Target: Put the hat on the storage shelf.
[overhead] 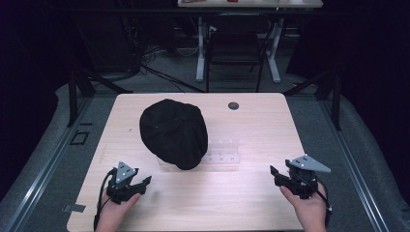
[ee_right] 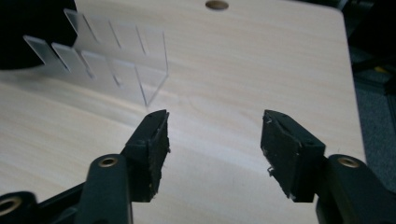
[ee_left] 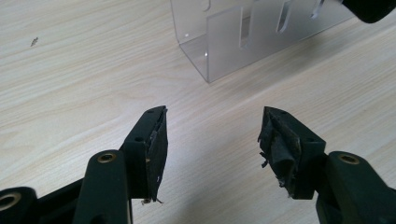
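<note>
L gripper sits low at the table's near-left edge, jaws apart w/ nothing btwn them; the black cap lies mid-table, draped over the left end of a clear slotted rack. R gripper at near-right, also unclenched and empty. I judge we're at the approach stage; next I'd bring both in toward the cap.

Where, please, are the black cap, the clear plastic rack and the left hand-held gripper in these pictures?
black cap [overhead: 173,133], high view, middle of its crown.
clear plastic rack [ee_left: 233,44], left gripper view, its slotted front wall.
left hand-held gripper [overhead: 143,183], high view, midway between its fingertips.
</note>
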